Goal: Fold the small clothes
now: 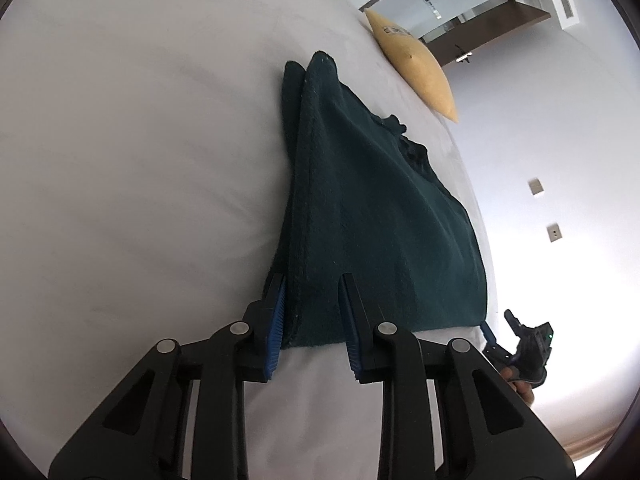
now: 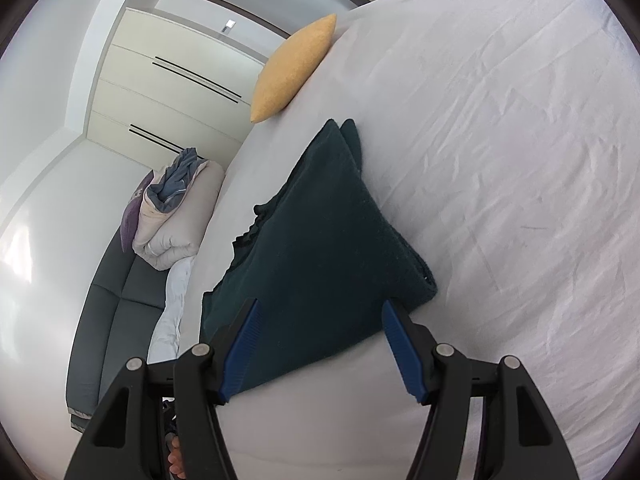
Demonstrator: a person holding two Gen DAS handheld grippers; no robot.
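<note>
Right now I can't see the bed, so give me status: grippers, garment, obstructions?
Left gripper open, right gripper open, both at near edge of folded dark green knit garment. Garment flat on white bedsheet. Yellow pillow beyond, apart.

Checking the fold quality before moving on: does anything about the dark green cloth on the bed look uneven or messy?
Yes. The dark green terry cloth lies folded on the white bedsheet, but its far corners do not line up: two tips show side by side. One side edge is bunched and ruffled. Both grippers are open at its near edge.
</note>
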